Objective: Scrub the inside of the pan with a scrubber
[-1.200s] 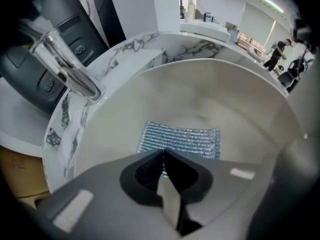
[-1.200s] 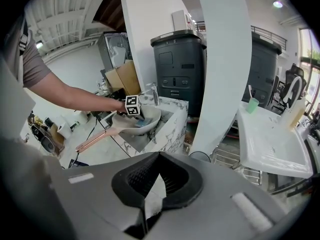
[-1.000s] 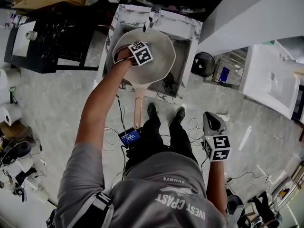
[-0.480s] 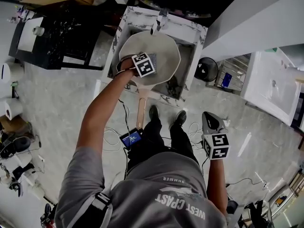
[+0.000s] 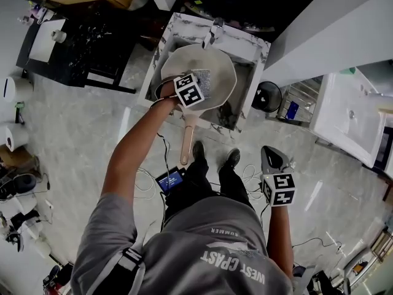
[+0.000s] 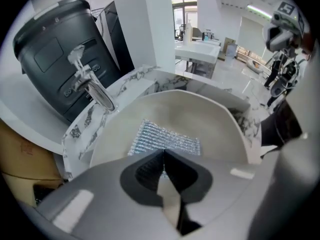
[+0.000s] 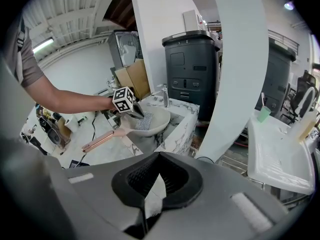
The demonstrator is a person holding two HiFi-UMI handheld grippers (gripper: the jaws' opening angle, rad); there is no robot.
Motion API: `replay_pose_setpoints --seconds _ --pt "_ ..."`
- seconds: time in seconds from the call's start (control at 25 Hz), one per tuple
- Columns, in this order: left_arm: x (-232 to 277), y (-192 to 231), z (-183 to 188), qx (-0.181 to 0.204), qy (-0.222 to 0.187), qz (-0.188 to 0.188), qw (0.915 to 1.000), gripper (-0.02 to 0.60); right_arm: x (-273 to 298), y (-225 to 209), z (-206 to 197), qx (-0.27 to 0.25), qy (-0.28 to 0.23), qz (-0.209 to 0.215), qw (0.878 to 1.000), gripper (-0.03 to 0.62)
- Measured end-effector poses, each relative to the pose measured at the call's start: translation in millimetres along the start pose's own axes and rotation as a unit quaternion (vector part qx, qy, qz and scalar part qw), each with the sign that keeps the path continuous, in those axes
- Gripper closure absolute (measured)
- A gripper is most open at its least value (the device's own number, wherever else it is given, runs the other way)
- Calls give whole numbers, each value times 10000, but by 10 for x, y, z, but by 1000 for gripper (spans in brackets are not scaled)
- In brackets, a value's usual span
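A pale round pan [image 5: 218, 63] with a long copper handle [image 5: 187, 141] rests across the marbled sink [image 5: 253, 42]. My left gripper [image 5: 198, 90] hangs over the handle side of the pan, shut on the near edge of a silver mesh scrubber [image 5: 206, 82]. In the left gripper view the scrubber [image 6: 167, 139] spreads out from the left gripper's [image 6: 163, 153] tips over the pan's inside [image 6: 205, 114]. From the right gripper view the scrubber [image 7: 142, 123] dangles into the pan [image 7: 159, 118]. My right gripper [image 5: 271, 155] is held low by the person's side, well away from the sink, jaws together and empty.
A chrome faucet [image 5: 215, 29] stands at the sink's far rim. A black bin [image 6: 55, 44] is behind it. To the right are a small fan [image 5: 264, 82] and a white basin [image 5: 350, 106]. Cables and a small screen [image 5: 169, 178] lie on the floor by the person's feet.
My left gripper has drawn back toward the handle side of the pan and lifted, taking the scrubber with it. The right gripper has stayed put.
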State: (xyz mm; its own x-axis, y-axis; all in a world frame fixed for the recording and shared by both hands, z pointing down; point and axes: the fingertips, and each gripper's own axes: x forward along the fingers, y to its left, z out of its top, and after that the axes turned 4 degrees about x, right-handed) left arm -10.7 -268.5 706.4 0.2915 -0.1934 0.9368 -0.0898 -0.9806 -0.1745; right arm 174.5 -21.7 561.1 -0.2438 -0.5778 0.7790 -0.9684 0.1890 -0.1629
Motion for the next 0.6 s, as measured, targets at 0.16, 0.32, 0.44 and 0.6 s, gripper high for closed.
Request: replay_pose_setpoints --seconds 0.16,0.32,0.44,0.6 --pt "-305 -6 12 -62 -197 169 9996 575 -60 56 69 -81 -89 -11 9999 592" --pt "-621 -11 -101 -198 -327 350 9987 577 -93 157 137 -200 -167 36 9997 592" --pt "-841 -11 -264 -376 -395 482 9973 576 -100 250 190 -297 -197 70 9993 592" --pt "-1068 -10 -534 -682 -440 651 9946 577 -82 358 247 -421 -213 120 9988 592"
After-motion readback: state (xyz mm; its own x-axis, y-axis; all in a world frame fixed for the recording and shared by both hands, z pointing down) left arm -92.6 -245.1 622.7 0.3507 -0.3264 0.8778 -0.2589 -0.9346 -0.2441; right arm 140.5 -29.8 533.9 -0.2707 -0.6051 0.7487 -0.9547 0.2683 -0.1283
